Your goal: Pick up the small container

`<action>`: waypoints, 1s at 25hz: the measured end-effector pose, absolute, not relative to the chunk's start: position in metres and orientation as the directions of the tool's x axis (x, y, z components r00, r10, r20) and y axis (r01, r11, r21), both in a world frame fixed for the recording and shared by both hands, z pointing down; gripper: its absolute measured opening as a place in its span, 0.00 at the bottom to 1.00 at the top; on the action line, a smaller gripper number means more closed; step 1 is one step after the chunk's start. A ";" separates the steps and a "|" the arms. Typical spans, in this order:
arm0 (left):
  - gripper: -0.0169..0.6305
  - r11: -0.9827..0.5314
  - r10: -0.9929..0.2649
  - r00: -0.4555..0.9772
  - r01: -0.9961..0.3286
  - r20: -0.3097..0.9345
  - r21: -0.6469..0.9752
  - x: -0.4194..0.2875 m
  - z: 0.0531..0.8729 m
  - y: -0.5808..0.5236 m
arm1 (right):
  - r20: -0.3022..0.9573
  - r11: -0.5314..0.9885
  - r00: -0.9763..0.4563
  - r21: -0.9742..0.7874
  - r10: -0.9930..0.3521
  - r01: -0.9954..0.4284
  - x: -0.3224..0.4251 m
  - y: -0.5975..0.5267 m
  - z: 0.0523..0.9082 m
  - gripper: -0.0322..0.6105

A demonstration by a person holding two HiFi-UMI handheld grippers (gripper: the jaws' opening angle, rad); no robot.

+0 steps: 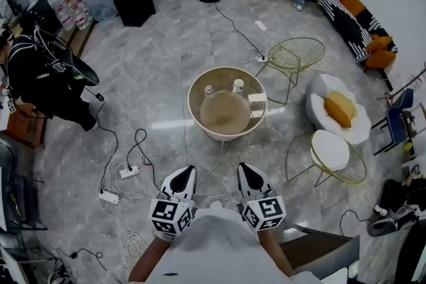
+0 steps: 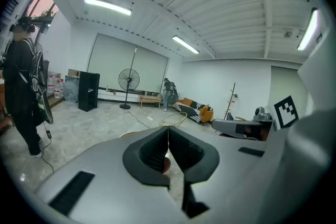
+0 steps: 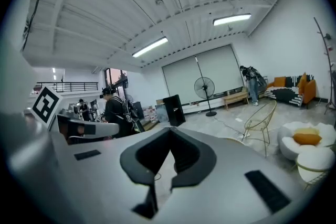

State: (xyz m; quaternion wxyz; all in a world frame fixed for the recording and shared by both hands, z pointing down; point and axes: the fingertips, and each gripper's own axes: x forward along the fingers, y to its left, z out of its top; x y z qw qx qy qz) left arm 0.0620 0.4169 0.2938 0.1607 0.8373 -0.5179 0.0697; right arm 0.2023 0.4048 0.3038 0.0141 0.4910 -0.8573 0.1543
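left gripper (image 1: 187,174) jaws together, holding nothing | right gripper (image 1: 245,173) likewise closed, empty | small container (image 1: 237,85) stands on round worktop (image 1: 197,118), well ahead | step: approach | next: move closer, open one gripper, straddle the container

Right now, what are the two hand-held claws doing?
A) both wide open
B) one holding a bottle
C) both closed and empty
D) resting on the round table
C: the left gripper and right gripper each show jaws shut together on nothing, held short of the round table.
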 end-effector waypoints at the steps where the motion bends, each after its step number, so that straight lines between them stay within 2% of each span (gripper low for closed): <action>1: 0.06 -0.406 -0.850 0.447 -0.893 0.279 0.194 0.061 0.292 0.416 | 0.173 0.477 -0.525 -0.256 -0.833 -0.841 0.202 0.403 0.304 0.06; 7: 0.06 -0.385 -0.862 0.426 -0.903 0.276 0.191 0.057 0.293 0.407 | 0.105 0.512 -0.536 -0.191 -0.838 -0.838 0.194 0.397 0.288 0.06; 15: 0.06 -0.416 -0.838 0.462 -0.885 0.290 0.206 0.056 0.302 0.367 | 0.217 0.538 -0.567 -0.181 -0.795 -0.823 0.177 0.360 0.310 0.06; 25: 0.06 -0.465 -0.805 0.518 -0.854 0.291 0.235 0.015 0.305 0.272 | 0.259 0.487 -0.523 -0.195 -0.812 -0.851 0.132 0.276 0.318 0.06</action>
